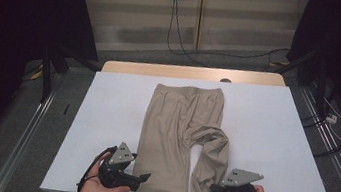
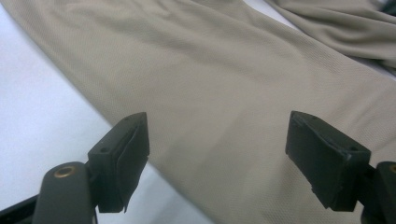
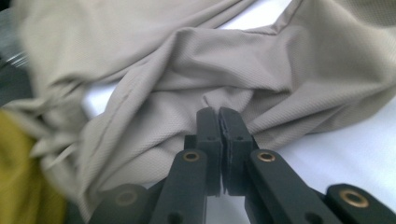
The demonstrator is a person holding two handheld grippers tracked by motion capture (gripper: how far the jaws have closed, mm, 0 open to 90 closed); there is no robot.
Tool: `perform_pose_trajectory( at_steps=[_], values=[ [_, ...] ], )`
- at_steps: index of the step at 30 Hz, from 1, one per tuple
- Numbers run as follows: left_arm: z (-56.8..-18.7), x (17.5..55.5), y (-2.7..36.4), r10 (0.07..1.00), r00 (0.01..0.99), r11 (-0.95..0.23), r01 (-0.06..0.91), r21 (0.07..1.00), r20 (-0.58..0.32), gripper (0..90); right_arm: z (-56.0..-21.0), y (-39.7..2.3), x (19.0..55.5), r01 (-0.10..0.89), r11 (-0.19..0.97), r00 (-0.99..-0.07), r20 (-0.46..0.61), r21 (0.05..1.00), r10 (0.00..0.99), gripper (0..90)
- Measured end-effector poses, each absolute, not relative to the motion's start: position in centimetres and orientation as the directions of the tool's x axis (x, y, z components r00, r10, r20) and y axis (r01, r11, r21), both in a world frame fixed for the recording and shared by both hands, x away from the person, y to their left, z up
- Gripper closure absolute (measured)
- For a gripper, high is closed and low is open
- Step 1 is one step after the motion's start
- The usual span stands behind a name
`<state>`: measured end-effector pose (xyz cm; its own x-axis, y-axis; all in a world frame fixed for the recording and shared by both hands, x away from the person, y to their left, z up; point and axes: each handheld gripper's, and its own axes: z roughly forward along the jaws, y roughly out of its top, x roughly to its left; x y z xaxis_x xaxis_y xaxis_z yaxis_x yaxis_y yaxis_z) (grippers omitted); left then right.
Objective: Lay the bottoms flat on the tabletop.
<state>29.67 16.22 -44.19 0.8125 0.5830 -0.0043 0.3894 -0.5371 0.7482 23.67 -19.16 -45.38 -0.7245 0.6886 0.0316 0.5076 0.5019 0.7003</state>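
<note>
Beige trousers (image 1: 180,122) lie flat on the white-covered table (image 1: 264,129), waistband at the far end, legs toward me. The right leg is rumpled and bunched near the knee. My left gripper (image 1: 143,181) sits at the near left edge of the left leg. In the left gripper view it (image 2: 217,135) stands open, with smooth fabric (image 2: 210,84) under the gap. My right gripper (image 1: 212,188) is at the lower right leg. In the right gripper view it (image 3: 218,114) is shut, and folds of the cloth (image 3: 163,116) draw in toward its tips.
The table's wooden far edge (image 1: 192,72) shows beyond the white cover. Cables (image 1: 177,36) run over the floor behind it, and metal rails (image 1: 28,126) flank both sides. A blurred yellow shape (image 3: 18,177) sits at the lower left of the right gripper view.
</note>
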Motion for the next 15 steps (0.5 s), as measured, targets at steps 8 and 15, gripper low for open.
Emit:
perform_pose_trajectory(
  at_steps=[8, 15],
  values=[
    [-43.7, 29.7, 14.4, 0.555, 0.831, -0.534, 0.397, 0.746, -0.045, 33.2, -45.1, -20.3, 20.4, 0.513, 0.514, -0.761, 0.086, 0.688, 0.643, 79.2],
    [-42.7, 30.8, 9.1, 0.493, 0.869, -0.536, 0.334, 0.775, -0.034, 41.6, -43.9, -22.0, 22.9, 0.517, 0.388, -0.658, 0.065, 0.763, 0.750, 59.7]
  ],
)
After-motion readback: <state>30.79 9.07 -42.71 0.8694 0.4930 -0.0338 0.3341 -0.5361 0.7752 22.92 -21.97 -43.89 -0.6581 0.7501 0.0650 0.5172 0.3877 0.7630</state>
